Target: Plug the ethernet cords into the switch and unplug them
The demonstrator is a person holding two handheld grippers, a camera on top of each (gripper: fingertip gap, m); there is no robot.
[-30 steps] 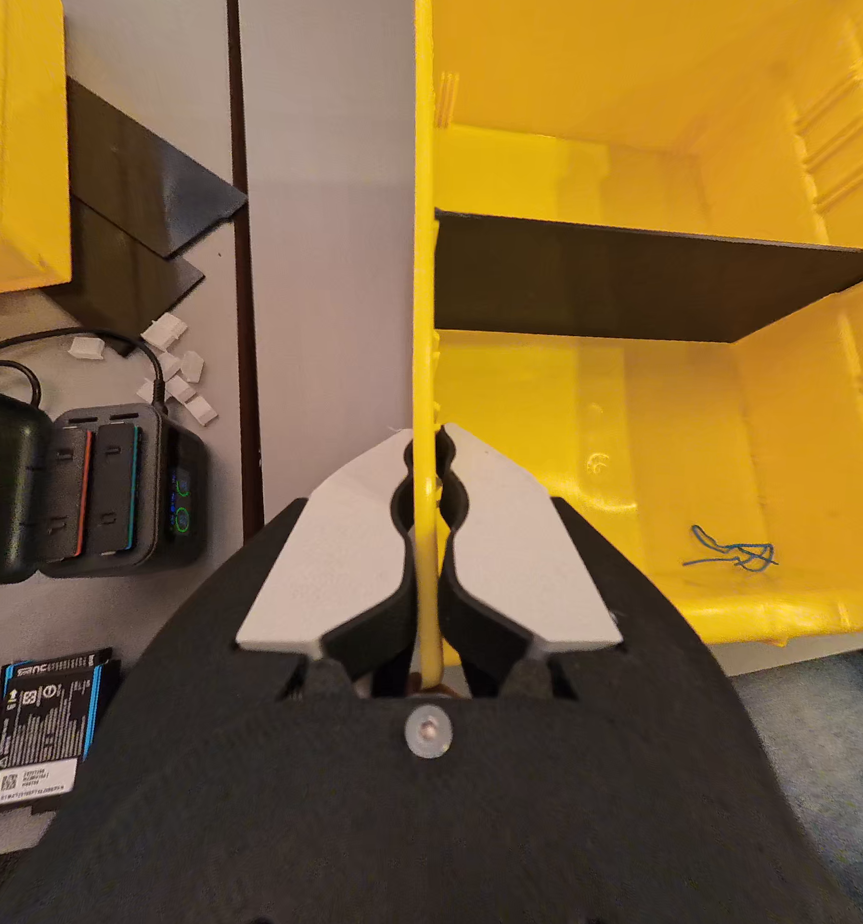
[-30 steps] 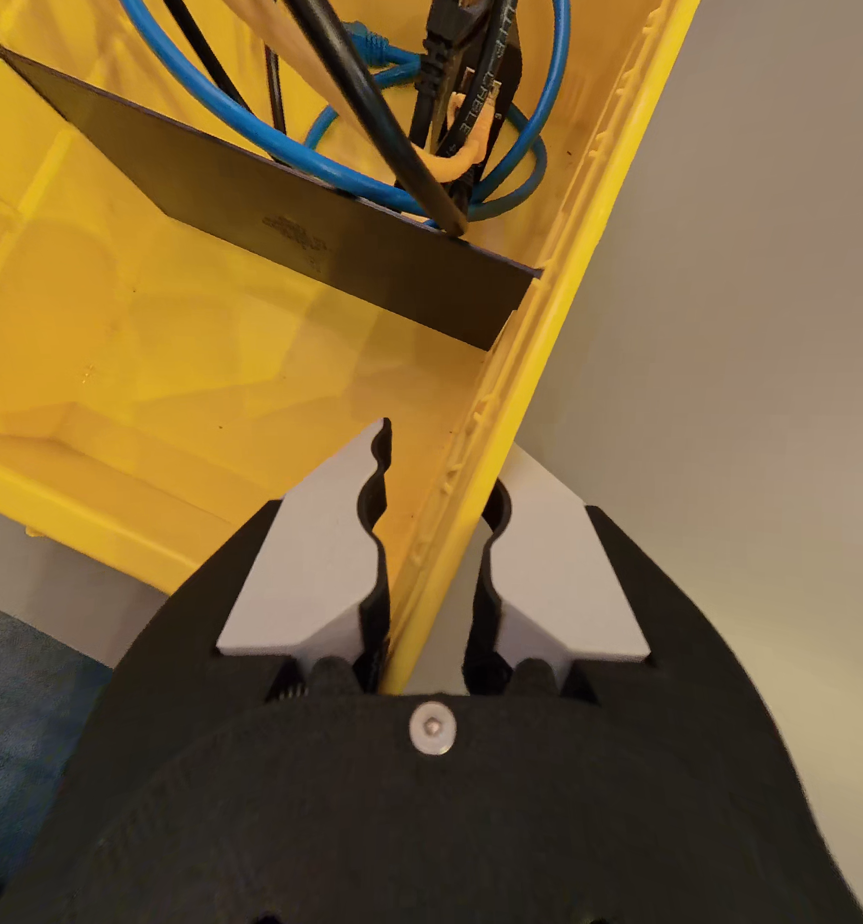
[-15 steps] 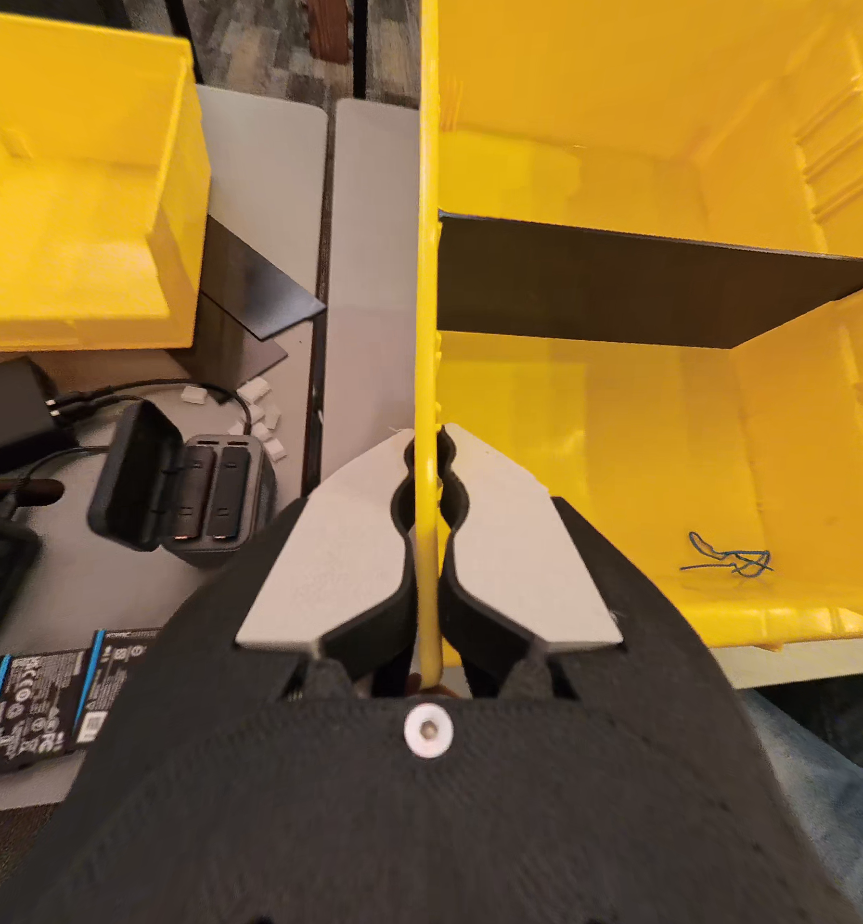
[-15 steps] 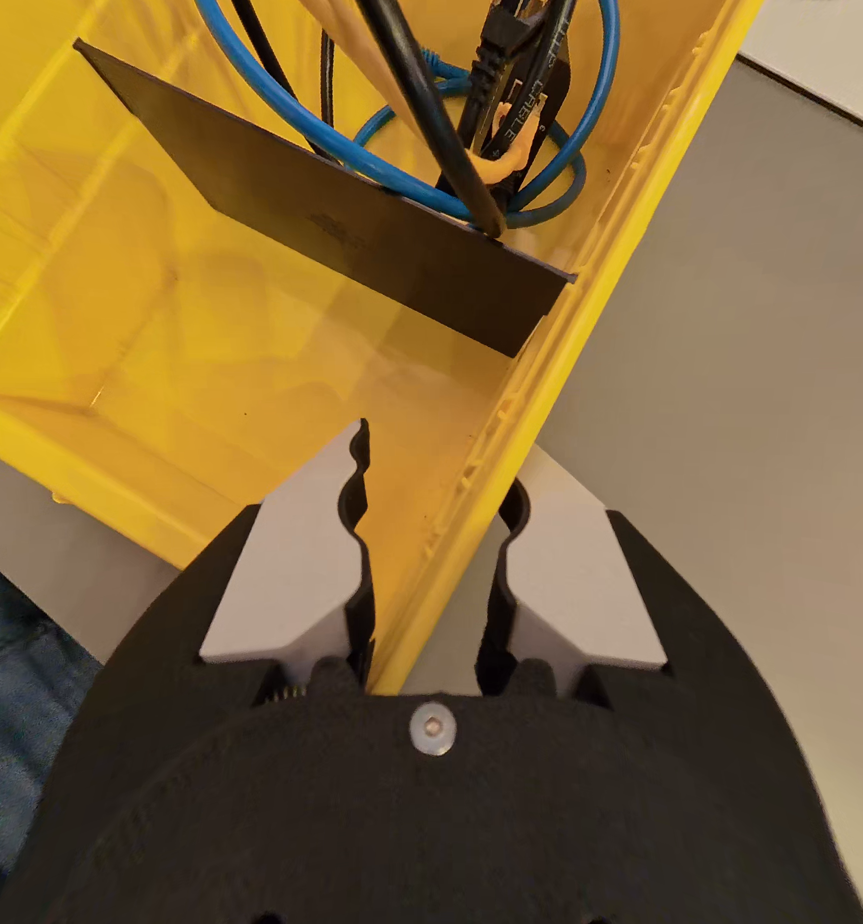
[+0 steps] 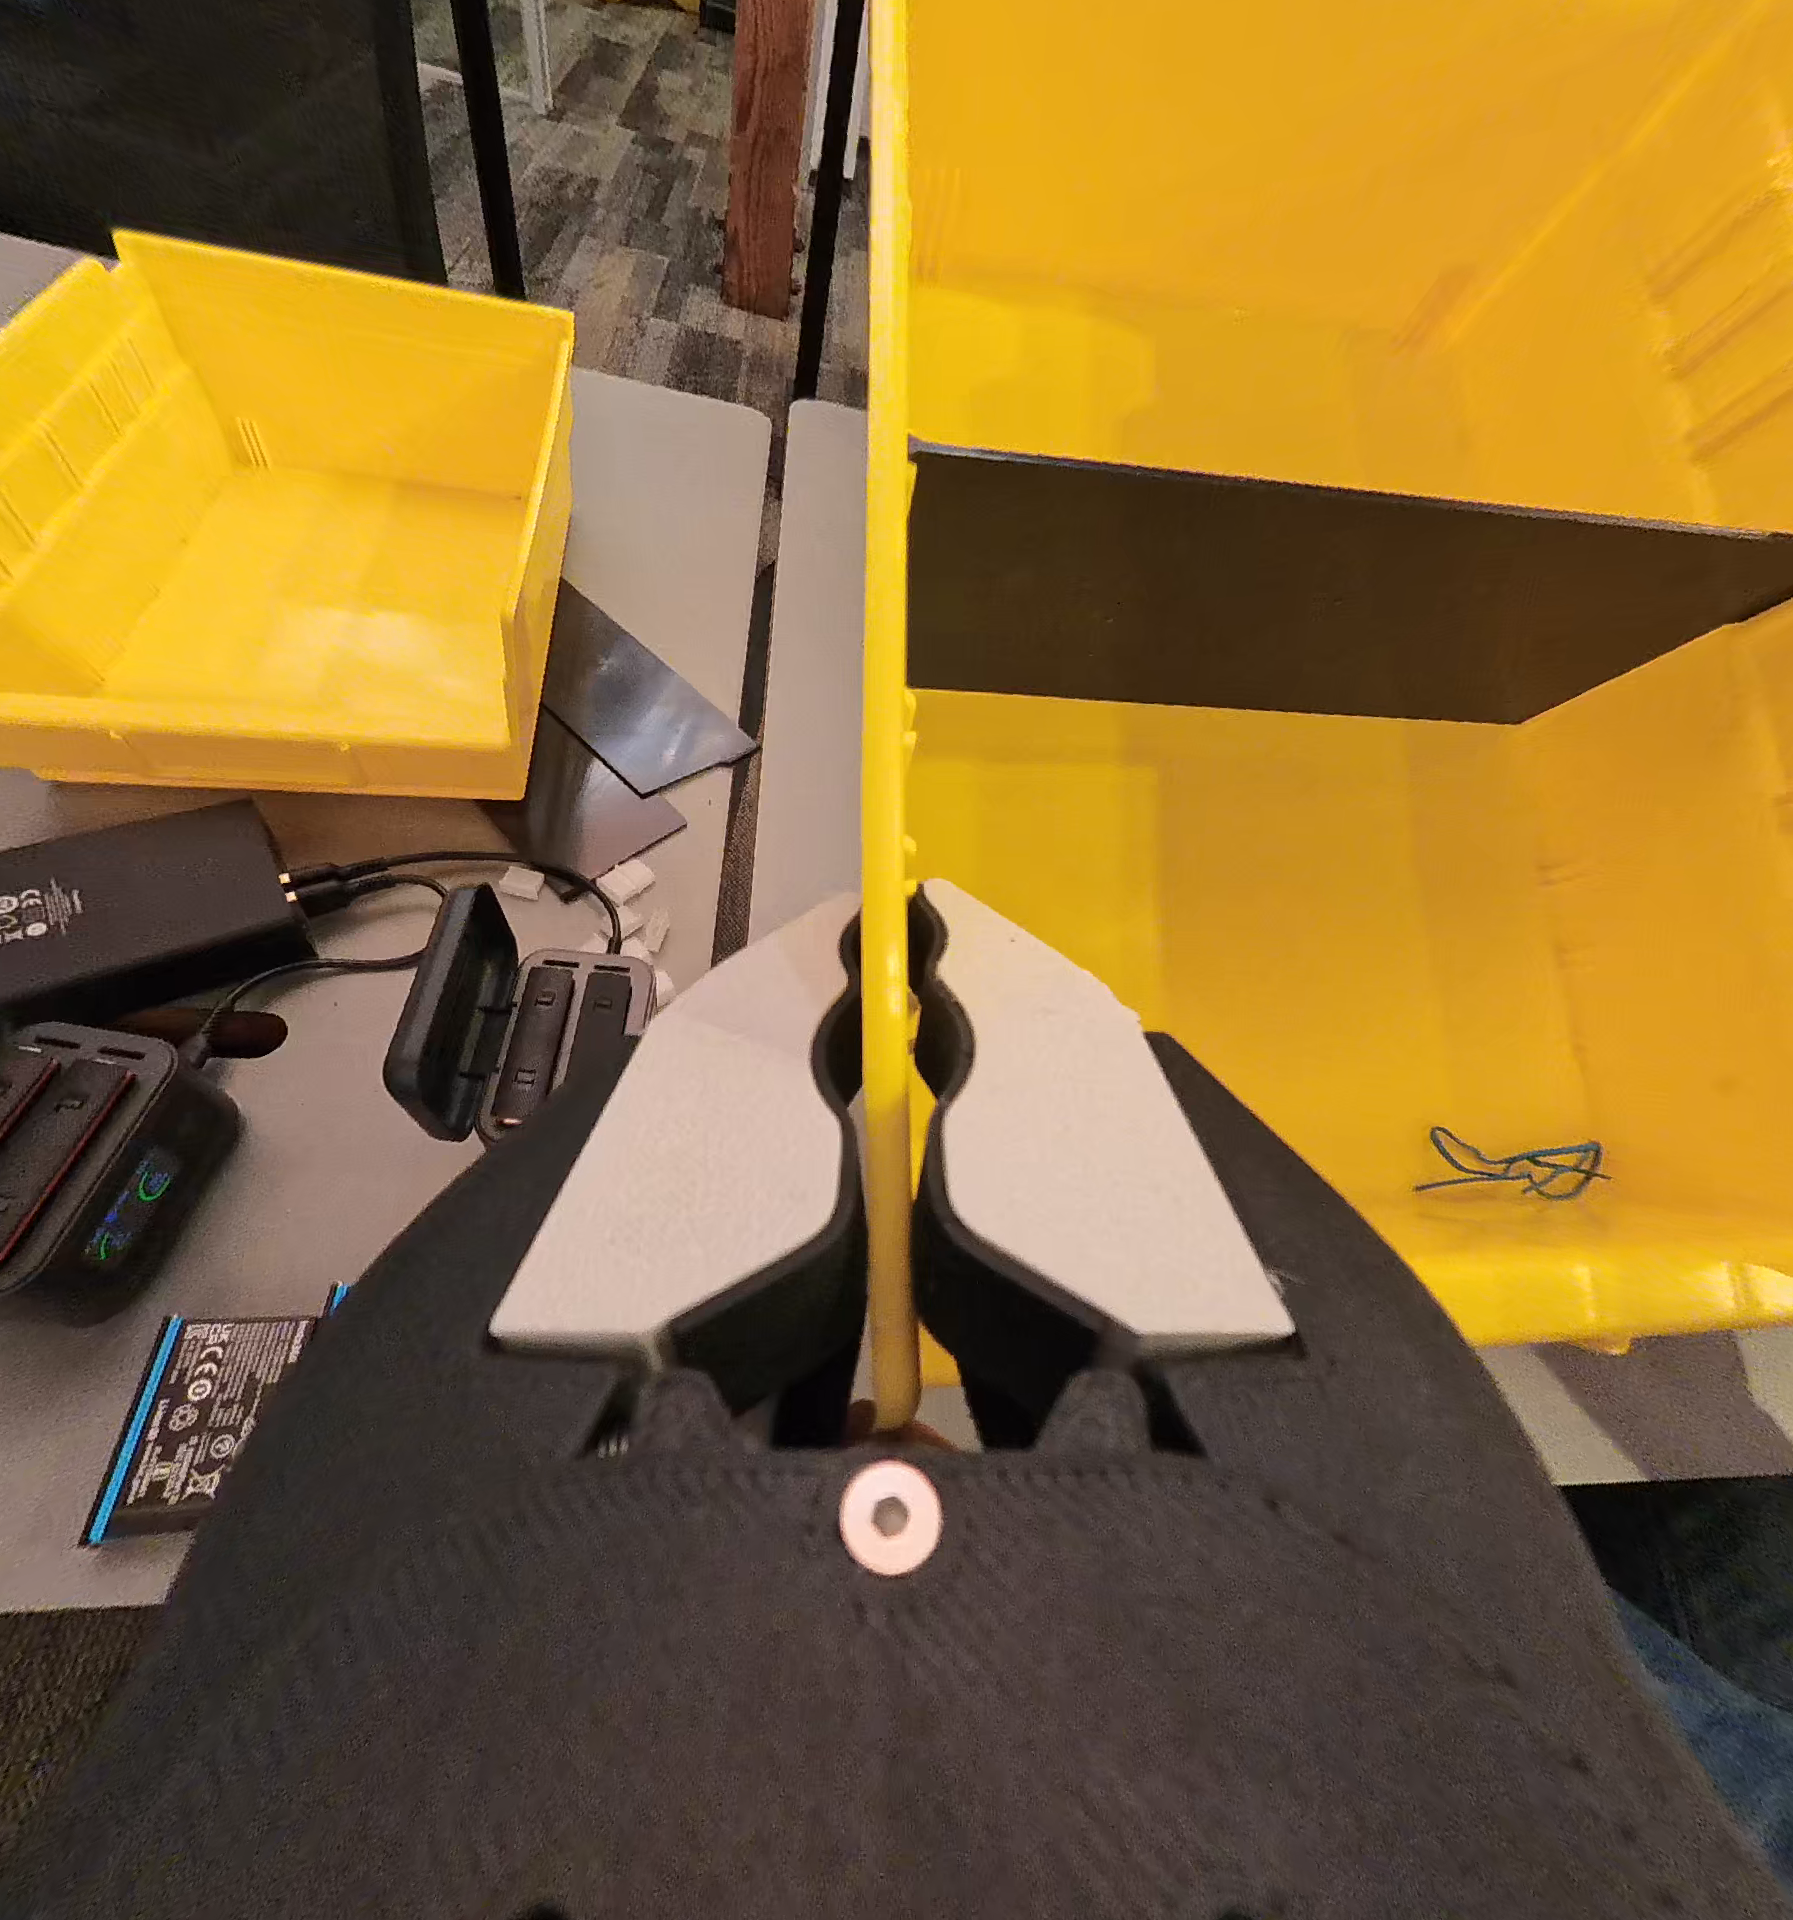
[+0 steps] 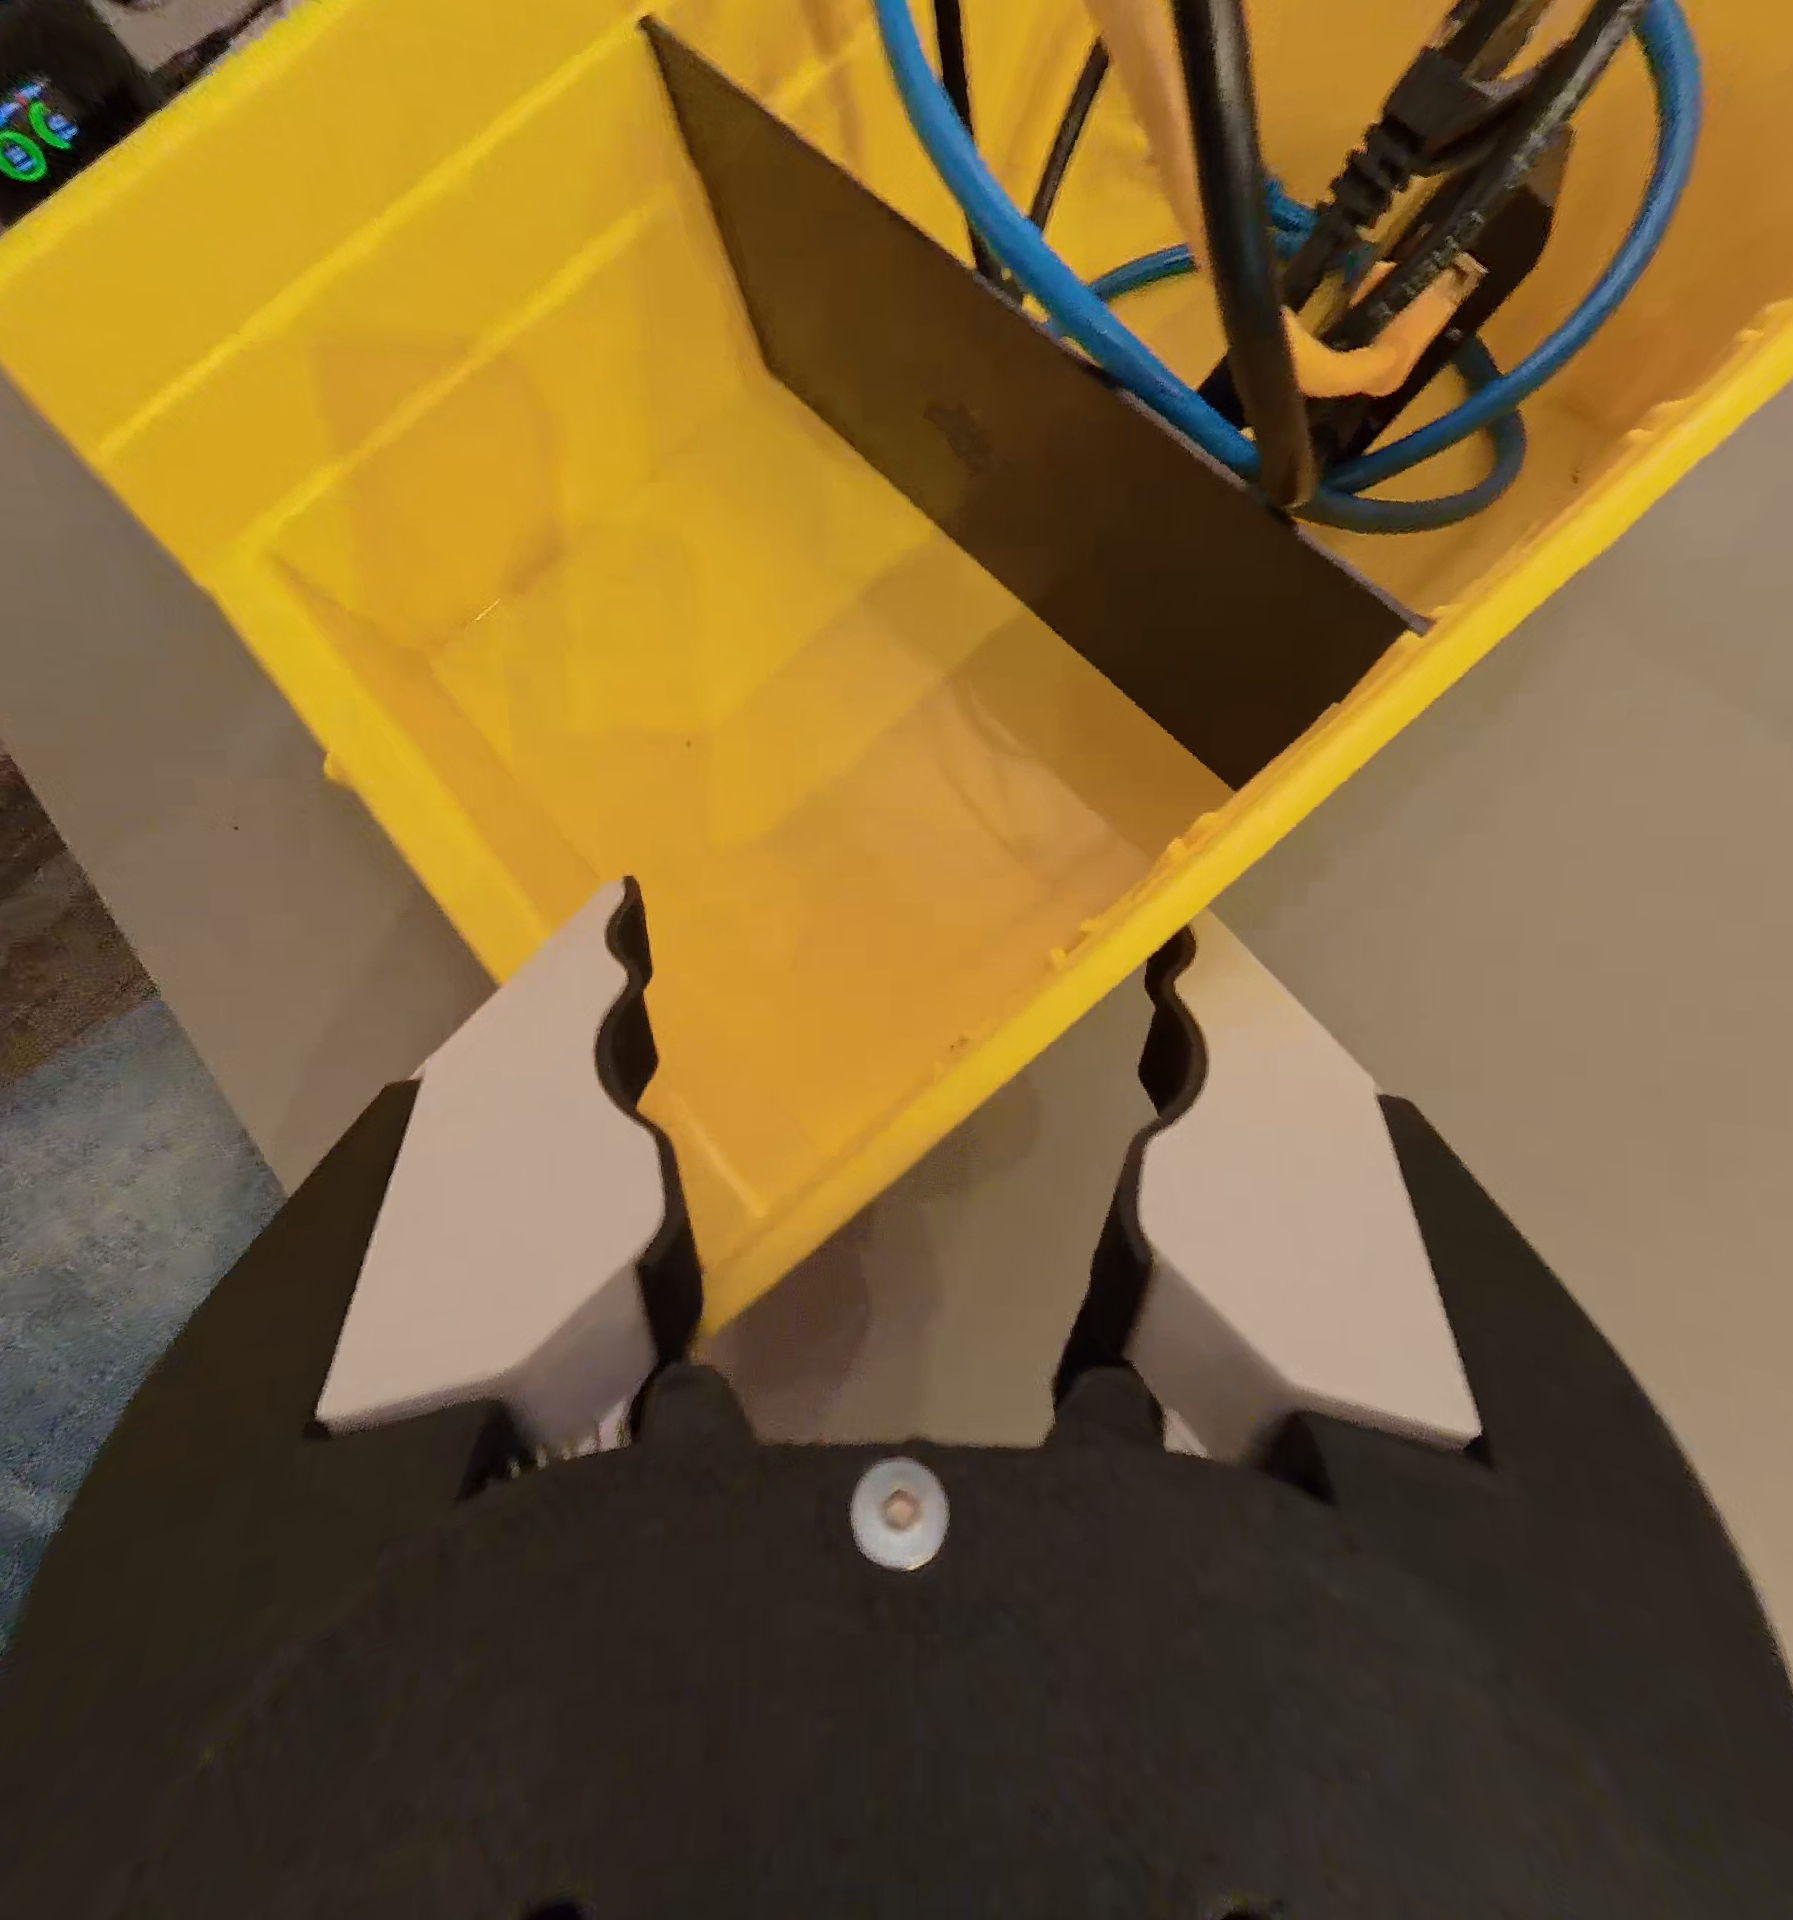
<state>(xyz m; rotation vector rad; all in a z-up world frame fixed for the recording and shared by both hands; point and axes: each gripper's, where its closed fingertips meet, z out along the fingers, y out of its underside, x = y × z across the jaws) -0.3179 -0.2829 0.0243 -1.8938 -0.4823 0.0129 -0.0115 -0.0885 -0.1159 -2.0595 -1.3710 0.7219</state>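
My left gripper (image 5: 890, 904) is shut on the left wall of a yellow bin (image 5: 887, 520). A black divider (image 5: 1287, 592) splits the bin. Its near compartment holds only a small blue wire scrap (image 5: 1505, 1174). In the right wrist view my right gripper (image 6: 902, 914) is open and straddles the right wall of the bin (image 6: 1235, 842) near its front corner, without clamping it. Behind the divider (image 6: 1027, 447) lie a blue ethernet cord (image 6: 975, 208), a black cable (image 6: 1235, 208), an orange cord (image 6: 1380, 353) and a black plug (image 6: 1411, 135). I cannot make out the switch.
Left of the bin on the grey table (image 5: 663, 457) stand a second yellow bin (image 5: 248, 540), black sheets (image 5: 632, 707), a black power bank (image 5: 113, 914), an open charger case (image 5: 518, 1018), a battery charger (image 5: 50, 1164) and a loose battery (image 5: 196, 1423). Bare table (image 6: 1598, 831) lies right of the bin. Some 40 centimeters of space lies between my two pairs of fingers. Measured from the fingertips, the open charger case (image 5: 518, 1018) is 20 centimeters or so from the left gripper and 45 centimeters from the right.
My right gripper has opened wide and let go of the bin's right wall. My left gripper stays clamped and has tilted up, so more of the table and the second bin shows.
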